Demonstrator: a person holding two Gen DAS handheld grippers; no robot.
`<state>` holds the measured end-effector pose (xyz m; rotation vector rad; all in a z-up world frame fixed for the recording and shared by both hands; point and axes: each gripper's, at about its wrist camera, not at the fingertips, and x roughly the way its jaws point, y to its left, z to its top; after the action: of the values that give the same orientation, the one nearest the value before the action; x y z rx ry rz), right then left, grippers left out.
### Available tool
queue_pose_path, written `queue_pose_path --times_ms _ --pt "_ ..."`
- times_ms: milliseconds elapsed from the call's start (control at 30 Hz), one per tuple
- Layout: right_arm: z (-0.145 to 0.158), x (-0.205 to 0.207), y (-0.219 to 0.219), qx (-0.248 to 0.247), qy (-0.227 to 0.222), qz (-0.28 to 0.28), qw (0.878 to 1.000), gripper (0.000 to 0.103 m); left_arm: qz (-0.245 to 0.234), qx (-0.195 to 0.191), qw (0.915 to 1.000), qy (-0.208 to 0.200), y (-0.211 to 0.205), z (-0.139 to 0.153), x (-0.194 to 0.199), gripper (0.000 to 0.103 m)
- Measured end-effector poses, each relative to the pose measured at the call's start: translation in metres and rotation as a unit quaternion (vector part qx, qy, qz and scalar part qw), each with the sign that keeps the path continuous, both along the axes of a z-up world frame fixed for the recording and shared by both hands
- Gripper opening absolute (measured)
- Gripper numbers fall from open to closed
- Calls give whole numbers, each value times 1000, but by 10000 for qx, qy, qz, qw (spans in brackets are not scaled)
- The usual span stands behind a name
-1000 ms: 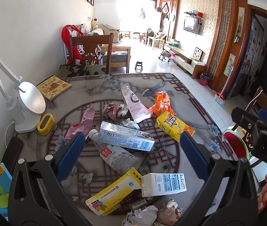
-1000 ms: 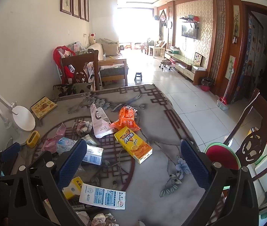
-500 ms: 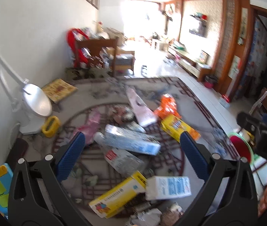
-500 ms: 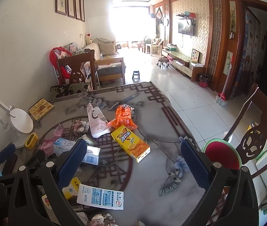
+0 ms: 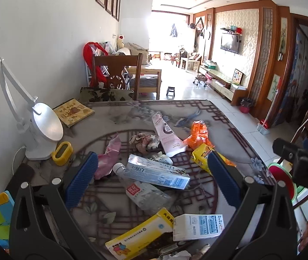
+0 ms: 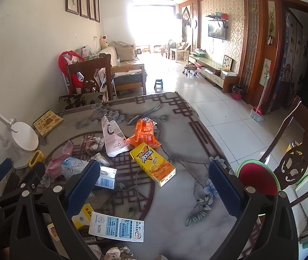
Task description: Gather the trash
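Observation:
Trash is scattered over the patterned table [image 5: 223, 117]. In the left wrist view my left gripper [image 5: 153, 174] is open above a blue-white toothpaste box [image 5: 157, 172] and a crushed plastic bottle [image 5: 145, 191]. A white milk carton [image 5: 198, 227] and a yellow-white box [image 5: 140, 234] lie nearer. Farther off lie a pink tube [image 5: 167, 134], an orange wrapper [image 5: 198, 133] and a yellow drink carton [image 5: 203, 157]. In the right wrist view my right gripper [image 6: 154, 183] is open, holding nothing, above the table near the yellow drink carton [image 6: 153, 163] and the white milk carton [image 6: 116, 227].
A white desk lamp [image 5: 39, 130], a yellow holder [image 5: 62, 153] and a book [image 5: 73, 111] stand at the table's left. A wooden chair [image 5: 116, 75] is at the far end. A red-green bin [image 6: 258, 179] sits off the right edge beside another chair [image 6: 295, 160].
Both views have tilted up slightly, showing more of the room. The trash lies where it was, and both grippers stay open.

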<state>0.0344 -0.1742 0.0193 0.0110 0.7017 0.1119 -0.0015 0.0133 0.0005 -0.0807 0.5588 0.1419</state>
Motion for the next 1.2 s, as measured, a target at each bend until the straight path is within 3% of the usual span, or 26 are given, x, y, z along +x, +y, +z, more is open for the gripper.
queue_pose_path --times_ms 1200 --pt "-7 2 3 -116 208 108 9997 96 173 -118 9996 213 10 -4 -1 99"
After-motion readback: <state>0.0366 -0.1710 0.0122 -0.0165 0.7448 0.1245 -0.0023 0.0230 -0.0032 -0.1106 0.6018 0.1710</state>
